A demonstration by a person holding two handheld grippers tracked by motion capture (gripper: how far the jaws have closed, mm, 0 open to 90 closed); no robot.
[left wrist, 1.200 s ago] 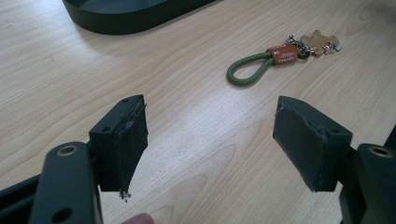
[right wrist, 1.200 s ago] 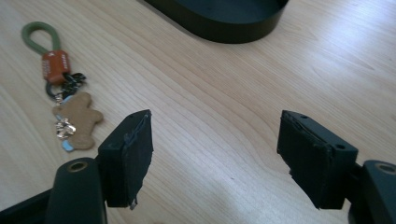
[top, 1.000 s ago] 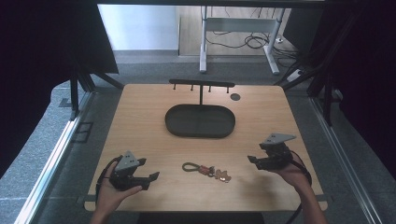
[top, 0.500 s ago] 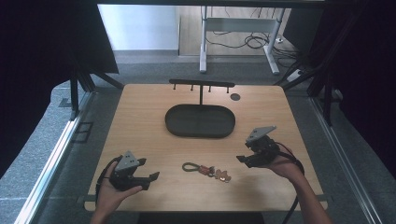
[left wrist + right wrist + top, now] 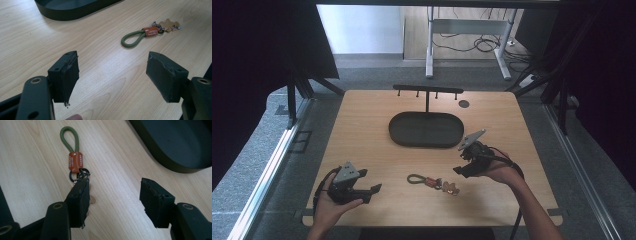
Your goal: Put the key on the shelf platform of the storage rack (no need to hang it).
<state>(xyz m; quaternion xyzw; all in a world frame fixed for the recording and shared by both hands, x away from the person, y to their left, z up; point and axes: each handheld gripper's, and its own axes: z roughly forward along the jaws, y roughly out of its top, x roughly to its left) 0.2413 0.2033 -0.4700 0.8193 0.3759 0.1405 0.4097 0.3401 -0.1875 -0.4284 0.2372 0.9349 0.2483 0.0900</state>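
A keychain (image 5: 432, 182) with a green cord loop, an orange band and small charms lies on the wooden table near its front middle. In the left gripper view the keychain (image 5: 147, 32) lies ahead and to the right. My left gripper (image 5: 364, 189) rests at the front left, open and empty, jaws wide apart (image 5: 112, 75). My right gripper (image 5: 462, 167) hovers just right of the keychain, open and empty. In the right gripper view (image 5: 113, 197) its left jaw hides the charms, and the green loop (image 5: 70, 141) lies beyond it.
A dark oval tray (image 5: 426, 129) sits in the table's middle, just beyond the right gripper. Behind it stands a black T-shaped rack with pegs (image 5: 428, 91), and a small dark disc (image 5: 464, 104) lies at the back right. The table's front edge is near both hands.
My right gripper has moved left and forward from the table's right side toward the keychain, tilting downward. The left gripper and the keychain have stayed put.
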